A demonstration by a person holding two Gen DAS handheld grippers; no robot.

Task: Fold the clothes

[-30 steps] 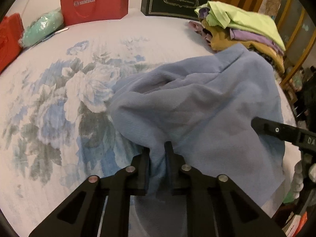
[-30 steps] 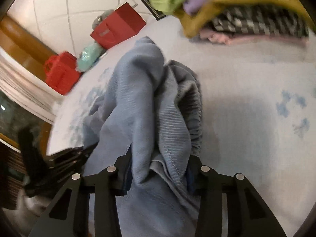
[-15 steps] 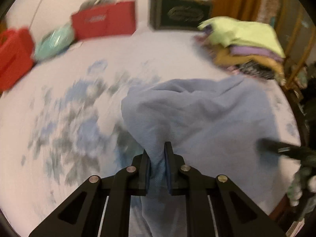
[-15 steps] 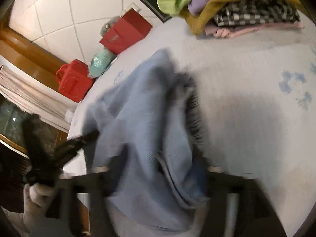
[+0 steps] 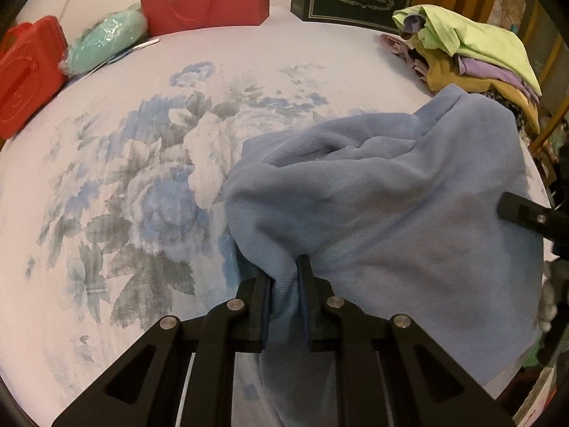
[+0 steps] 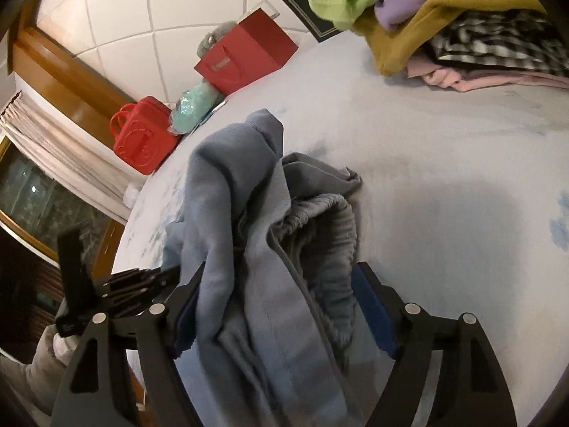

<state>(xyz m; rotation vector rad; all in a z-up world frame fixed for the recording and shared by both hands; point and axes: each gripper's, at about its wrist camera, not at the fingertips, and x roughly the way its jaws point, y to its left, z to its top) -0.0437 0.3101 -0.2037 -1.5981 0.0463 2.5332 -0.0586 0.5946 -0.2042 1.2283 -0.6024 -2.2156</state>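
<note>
While the left hand-held gripper (image 5: 284, 299) pinches the blue garment (image 5: 391, 213), the right hand-held gripper's (image 6: 281, 306) jaws are closing.

I am in a home: a flowered bed sheet (image 5: 149, 185), piled clothes (image 5: 473, 53), gift bags (image 5: 206, 0).

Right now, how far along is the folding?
Done: a stack of folded clothes sits at the bed's far edge. In hand: the blue garment, still bunched; the left gripper pinches a fold, the right gripper is closing around cloth without clamping. Left: spread, fold, stack it.
</note>
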